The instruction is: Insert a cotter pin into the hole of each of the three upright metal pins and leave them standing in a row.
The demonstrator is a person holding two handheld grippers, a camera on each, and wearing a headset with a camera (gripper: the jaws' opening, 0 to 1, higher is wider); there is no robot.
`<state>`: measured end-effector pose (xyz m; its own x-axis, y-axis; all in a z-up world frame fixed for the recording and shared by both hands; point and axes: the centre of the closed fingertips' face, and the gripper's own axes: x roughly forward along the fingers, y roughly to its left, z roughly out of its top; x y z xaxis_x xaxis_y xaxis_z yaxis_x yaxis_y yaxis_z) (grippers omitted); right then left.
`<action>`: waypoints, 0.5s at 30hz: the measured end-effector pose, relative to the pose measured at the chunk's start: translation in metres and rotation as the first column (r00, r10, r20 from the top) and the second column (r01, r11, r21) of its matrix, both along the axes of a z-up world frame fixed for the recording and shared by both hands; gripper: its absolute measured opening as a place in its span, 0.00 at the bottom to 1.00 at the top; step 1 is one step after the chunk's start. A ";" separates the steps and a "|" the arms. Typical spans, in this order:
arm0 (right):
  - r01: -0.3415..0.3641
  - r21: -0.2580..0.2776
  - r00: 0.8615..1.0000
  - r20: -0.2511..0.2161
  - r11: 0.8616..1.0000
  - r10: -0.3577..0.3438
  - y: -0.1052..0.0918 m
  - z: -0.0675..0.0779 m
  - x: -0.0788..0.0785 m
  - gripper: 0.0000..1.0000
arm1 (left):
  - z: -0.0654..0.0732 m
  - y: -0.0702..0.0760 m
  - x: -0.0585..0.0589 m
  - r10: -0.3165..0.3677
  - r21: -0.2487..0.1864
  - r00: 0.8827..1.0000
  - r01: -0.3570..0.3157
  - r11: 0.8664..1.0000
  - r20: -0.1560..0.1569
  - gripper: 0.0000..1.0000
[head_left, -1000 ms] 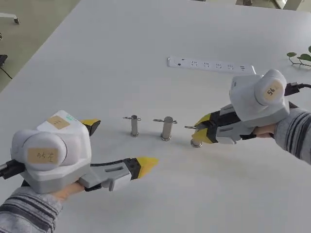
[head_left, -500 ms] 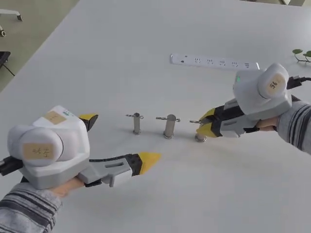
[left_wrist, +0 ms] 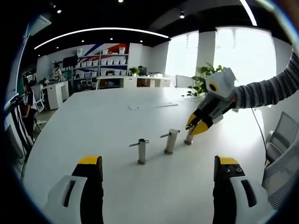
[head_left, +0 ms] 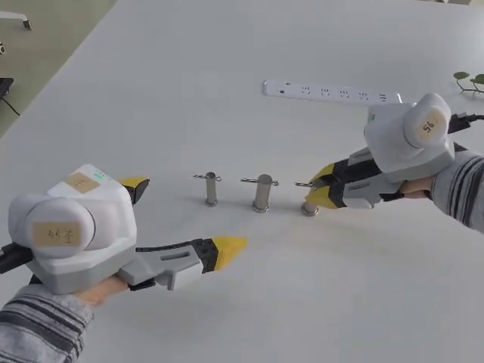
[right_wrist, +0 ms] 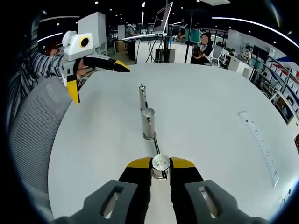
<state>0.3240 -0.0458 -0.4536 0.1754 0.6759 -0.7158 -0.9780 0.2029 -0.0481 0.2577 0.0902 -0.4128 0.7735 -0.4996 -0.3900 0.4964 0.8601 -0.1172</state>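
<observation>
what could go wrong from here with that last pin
The right gripper has its jaws tight around the third pin; pulling away crooked might tip it. Its cotter pin points toward the middle pin, so a sideways shove could knock that one over too.

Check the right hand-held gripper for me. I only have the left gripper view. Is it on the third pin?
Observer: In the right gripper view, the right hand-held gripper has its jaws nearly closed on either side of the third pin's round head. I can't tell what they clamp.
Operator: Cotter through yet?
Observer: In the head view, the end of a cotter pokes out beside that gripper toward the middle pin. The hole itself is hidden.
Operator: Row straight?
Observer: The right gripper view looks down the row. The third pin, middle pin and far pin roughly line up.
</observation>
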 end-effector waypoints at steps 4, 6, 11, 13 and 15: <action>-0.011 -0.021 1.000 0.014 1.000 0.012 -0.001 -0.005 0.000 0.10 | 0.000 0.000 0.000 -0.001 0.001 1.000 0.001 1.000 -0.002 0.99; -0.018 -0.022 0.999 0.032 1.000 0.019 0.000 -0.005 -0.002 0.12 | -0.001 0.001 0.000 0.003 0.001 1.000 -0.003 1.000 -0.006 0.99; 0.022 -0.012 0.998 0.056 1.000 -0.022 -0.004 -0.001 0.000 0.25 | -0.001 0.004 0.001 0.014 -0.006 1.000 -0.014 1.000 -0.014 0.99; 0.050 -0.008 0.997 0.054 0.999 -0.049 -0.008 0.001 -0.001 0.28 | 0.000 0.005 0.001 0.014 -0.007 1.000 -0.014 1.000 -0.018 0.99; 0.096 0.009 0.994 0.044 0.995 -0.096 -0.012 0.006 -0.002 0.30 | 0.000 0.006 0.001 0.014 -0.006 1.000 -0.014 1.000 -0.020 0.99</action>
